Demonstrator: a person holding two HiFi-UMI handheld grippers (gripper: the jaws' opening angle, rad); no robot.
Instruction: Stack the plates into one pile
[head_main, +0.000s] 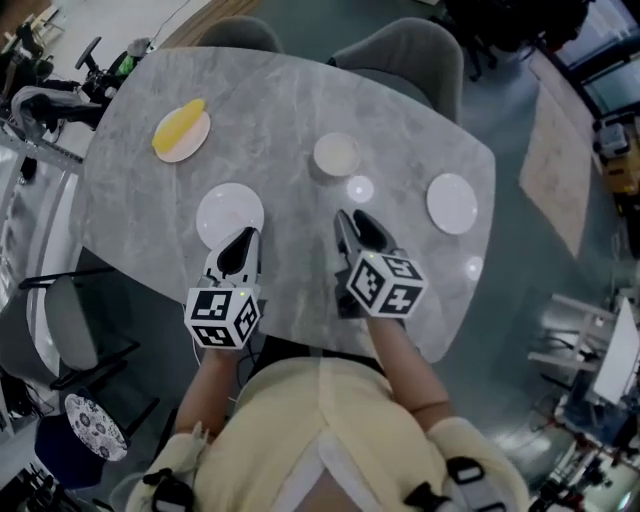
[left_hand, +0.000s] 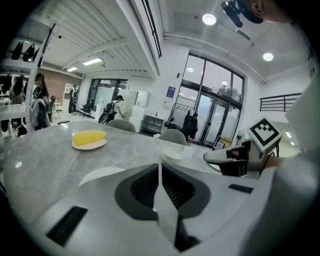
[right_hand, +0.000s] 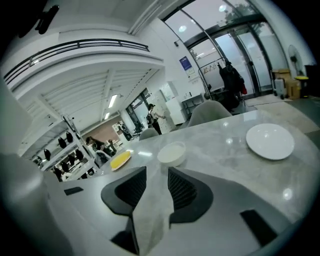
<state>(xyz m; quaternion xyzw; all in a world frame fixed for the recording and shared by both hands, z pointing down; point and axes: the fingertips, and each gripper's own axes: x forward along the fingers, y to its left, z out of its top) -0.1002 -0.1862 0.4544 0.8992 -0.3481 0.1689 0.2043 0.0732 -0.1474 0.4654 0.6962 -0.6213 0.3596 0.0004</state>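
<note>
Plates lie apart on the surface (head_main: 300, 95). The near plate (head_main: 230, 212) sits just ahead of the left gripper (head_main: 243, 240), whose fingers are clenched on nothing. A dish (head_main: 337, 154) lies straight ahead of the right gripper (head_main: 352, 218), its fingers spread and empty, and the right plate (head_main: 452, 203) is off to that gripper's right. The far plate (head_main: 181, 135) carries something yellow (head_main: 178, 122), possibly a banana.

far-left plate (head_main: 181, 137) | near plate (head_main: 230, 212) | middle plate (head_main: 337, 154) | right plate (head_main: 452, 203) | all flat, unstacked, apart
</note>
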